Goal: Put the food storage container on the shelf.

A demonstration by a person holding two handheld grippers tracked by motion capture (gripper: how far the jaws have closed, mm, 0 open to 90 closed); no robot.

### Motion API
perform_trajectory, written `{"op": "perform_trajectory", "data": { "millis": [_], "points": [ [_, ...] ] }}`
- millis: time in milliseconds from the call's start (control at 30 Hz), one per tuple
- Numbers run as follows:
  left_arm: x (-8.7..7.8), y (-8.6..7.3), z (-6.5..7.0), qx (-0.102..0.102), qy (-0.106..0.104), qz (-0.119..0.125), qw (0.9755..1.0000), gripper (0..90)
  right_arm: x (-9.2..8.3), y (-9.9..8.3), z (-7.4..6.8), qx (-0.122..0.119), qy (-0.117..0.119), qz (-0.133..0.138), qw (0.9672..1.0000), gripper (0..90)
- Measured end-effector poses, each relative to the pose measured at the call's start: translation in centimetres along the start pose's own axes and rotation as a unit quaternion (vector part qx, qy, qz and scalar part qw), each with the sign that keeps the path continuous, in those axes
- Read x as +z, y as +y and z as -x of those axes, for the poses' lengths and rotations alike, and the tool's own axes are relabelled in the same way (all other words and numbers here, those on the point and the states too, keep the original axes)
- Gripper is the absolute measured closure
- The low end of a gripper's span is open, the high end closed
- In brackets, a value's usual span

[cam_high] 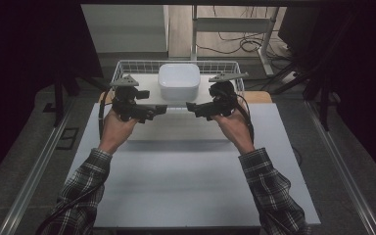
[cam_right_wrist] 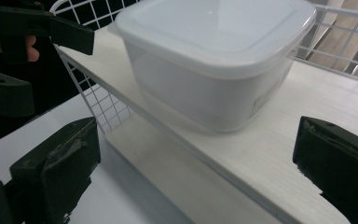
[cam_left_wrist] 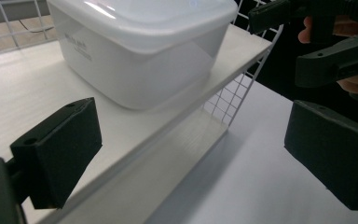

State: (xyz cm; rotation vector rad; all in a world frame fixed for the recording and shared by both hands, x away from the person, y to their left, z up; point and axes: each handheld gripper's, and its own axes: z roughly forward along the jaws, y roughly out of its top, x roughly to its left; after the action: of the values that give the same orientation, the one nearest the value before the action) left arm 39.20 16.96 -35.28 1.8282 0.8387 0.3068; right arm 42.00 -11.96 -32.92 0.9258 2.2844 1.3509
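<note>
**High view: both tongs held before a lidded white box**

High view gives us the wide layout: the left tongs [cam_high: 160, 109] and the right tongs [cam_high: 192, 106] point inward toward each other, near but apart, each held in a hand with a plaid sleeve [cam_high: 84, 188] behind it. Both hang over the far part of the pale surface [cam_high: 176, 186], just in front of a white wire basket [cam_high: 122, 65].

Left gripper view lets us see what the high view cannot: the left tongs [cam_left_wrist: 193, 149] stand wide open, nothing between the jaws. Past them lies a white board [cam_left_wrist: 23, 84] inside the basket, and on it sits a white container [cam_left_wrist: 140, 51] with a translucent lid. The right tongs appear at that view's upper right.

Right gripper view shows the right tongs [cam_right_wrist: 198, 163] likewise spread open and empty, with the container [cam_right_wrist: 214, 60] ahead on the board, raised above the surface. The basket's mesh wall [cam_right_wrist: 102, 102] drops below the board's edge here, a detail we cannot make out from above.
</note>
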Motion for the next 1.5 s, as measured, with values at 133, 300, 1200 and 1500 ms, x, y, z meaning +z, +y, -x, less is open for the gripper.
{"op": "perform_trajectory", "data": {
  "millis": [133,300,1200,1500],
  "points": [
    [-0.5,-0.7,0.5,0.003,-0.002,0.003,1.0000,3.3,-0.4,-0.8,-0.1,-0.005,0.002,-0.001,1.0000,0.7],
    [-1.2,-1.8,0.9,-0.001,-0.008,0.010,0.9999,3.4,-1.1,-1.8,-0.4,-0.006,0.007,0.003,1.0000,0.7],
    [0.0,-8.8,3.3,0.004,-0.020,-0.023,0.9995,3.6,-2.2,-7.8,-2.0,-0.023,0.018,0.005,0.9996,0.0],
    [0.5,-11.1,3.6,-0.007,-0.020,-0.030,0.9993,3.8,-2.3,-10.1,-1.8,-0.011,0.006,0.010,0.9999,0.0]
  ]
}}
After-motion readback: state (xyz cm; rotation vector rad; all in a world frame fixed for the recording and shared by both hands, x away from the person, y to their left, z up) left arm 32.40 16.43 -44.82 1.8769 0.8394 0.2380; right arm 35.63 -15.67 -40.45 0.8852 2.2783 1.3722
